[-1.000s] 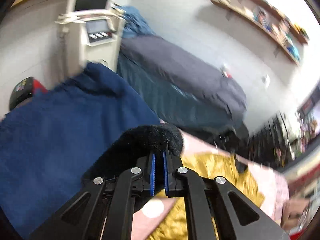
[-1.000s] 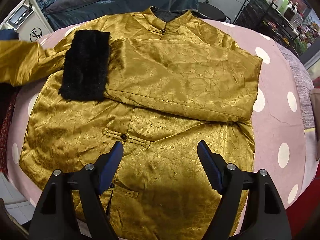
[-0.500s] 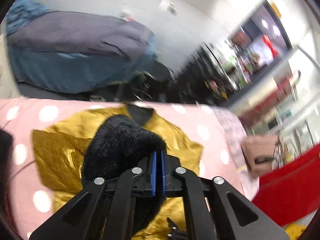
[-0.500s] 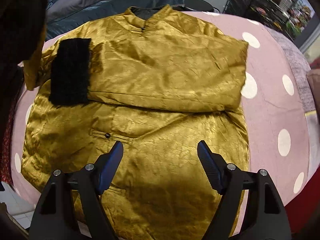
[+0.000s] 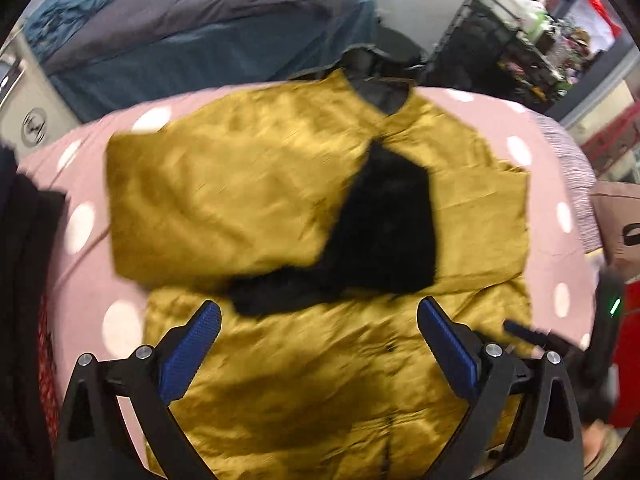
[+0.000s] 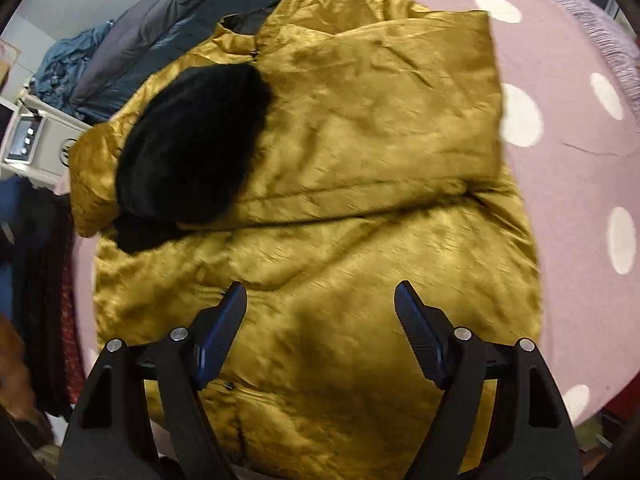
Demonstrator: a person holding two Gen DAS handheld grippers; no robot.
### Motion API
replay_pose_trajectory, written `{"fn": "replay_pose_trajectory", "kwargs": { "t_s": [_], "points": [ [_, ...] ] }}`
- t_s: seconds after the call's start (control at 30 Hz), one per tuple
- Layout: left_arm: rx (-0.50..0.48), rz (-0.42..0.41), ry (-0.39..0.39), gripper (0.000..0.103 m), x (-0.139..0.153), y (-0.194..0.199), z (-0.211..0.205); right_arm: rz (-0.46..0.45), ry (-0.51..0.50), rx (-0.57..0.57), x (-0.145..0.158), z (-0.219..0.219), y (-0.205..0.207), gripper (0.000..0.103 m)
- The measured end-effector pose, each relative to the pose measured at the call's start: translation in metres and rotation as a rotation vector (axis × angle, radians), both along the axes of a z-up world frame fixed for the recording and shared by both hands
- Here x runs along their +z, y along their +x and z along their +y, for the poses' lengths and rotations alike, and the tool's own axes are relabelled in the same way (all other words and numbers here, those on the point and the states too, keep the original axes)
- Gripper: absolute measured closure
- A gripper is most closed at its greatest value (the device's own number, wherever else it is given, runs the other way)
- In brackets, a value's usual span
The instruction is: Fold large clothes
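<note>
Round logo on cream appliance (image 5: 34, 131), lettering unreadable

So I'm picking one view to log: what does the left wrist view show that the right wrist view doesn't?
Only the left wrist view shows the black wire rack behind the table, and the left tool, its jaws opening with nothing between them. Only the right wrist view shows the white machine with buttons, and the right tool, open and empty. Both show the gold jacket, its black fur cuff folded over it, and the pink dotted cloth.
</note>
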State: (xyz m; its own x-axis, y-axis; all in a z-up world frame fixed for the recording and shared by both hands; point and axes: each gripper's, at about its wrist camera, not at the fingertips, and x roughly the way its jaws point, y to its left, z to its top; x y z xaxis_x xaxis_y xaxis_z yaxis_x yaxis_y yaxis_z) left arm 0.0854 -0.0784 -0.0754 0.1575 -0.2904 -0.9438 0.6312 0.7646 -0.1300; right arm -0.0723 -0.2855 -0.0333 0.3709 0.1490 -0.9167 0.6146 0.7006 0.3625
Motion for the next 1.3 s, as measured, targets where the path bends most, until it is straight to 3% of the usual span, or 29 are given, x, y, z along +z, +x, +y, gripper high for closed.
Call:
{"fn": "replay_pose_trajectory", "kwargs": {
  "t_s": [0.13,0.23,0.4,0.43,0.47,0.53,0.67,0.83,0.93,1.03,1.13,1.2,1.27,1.3],
  "points": [
    [0.089,-0.034,0.046,0.007,-0.015,0.002,0.055,-0.056,0.078,0.011,0.001,0.003,0.041,0.027],
    [0.128,0.004,0.053,0.007,-0.027,0.000,0.090,-0.076,0.093,0.014,0.002,0.004,0.073,0.027],
    [0.160,0.027,0.068,0.007,-0.035,-0.004,0.115,-0.061,0.135,0.028,-0.010,0.008,0.113,0.027],
    [0.161,0.030,0.069,0.007,-0.037,-0.003,0.116,-0.056,0.134,0.033,-0.014,0.009,0.118,0.037],
    [0.163,0.031,0.065,0.007,-0.036,-0.003,0.116,-0.051,0.146,0.048,-0.016,0.011,0.124,0.056],
    [0.166,0.028,0.061,0.007,-0.035,-0.003,0.116,-0.060,0.138,0.064,-0.010,0.013,0.133,0.079],
    [0.157,0.007,0.064,0.007,-0.032,-0.003,0.114,-0.167,0.012,0.081,0.038,0.009,0.137,0.091],
    [0.160,0.013,0.063,0.007,-0.032,0.001,0.111,-0.283,-0.155,0.020,0.112,-0.018,0.116,0.092],
    [0.159,0.005,0.048,0.007,-0.029,0.004,0.111,-0.281,-0.212,-0.001,0.126,-0.037,0.096,0.092],
    [0.147,-0.008,0.045,0.007,-0.028,0.008,0.106,-0.178,-0.236,0.006,0.104,-0.052,0.079,0.092],
    [0.131,-0.017,0.052,0.007,-0.028,0.012,0.100,-0.047,-0.180,0.012,0.059,-0.059,0.066,0.091],
    [0.113,-0.036,0.070,0.007,-0.030,0.015,0.093,0.063,-0.161,0.008,0.025,-0.060,0.061,0.084],
    [0.097,-0.056,0.087,0.007,-0.030,0.019,0.085,0.110,-0.157,-0.012,0.010,-0.061,0.054,0.054],
    [0.088,-0.067,0.099,0.007,-0.030,0.022,0.081,0.122,-0.173,-0.033,0.009,-0.061,0.049,0.045]
  ]
}}
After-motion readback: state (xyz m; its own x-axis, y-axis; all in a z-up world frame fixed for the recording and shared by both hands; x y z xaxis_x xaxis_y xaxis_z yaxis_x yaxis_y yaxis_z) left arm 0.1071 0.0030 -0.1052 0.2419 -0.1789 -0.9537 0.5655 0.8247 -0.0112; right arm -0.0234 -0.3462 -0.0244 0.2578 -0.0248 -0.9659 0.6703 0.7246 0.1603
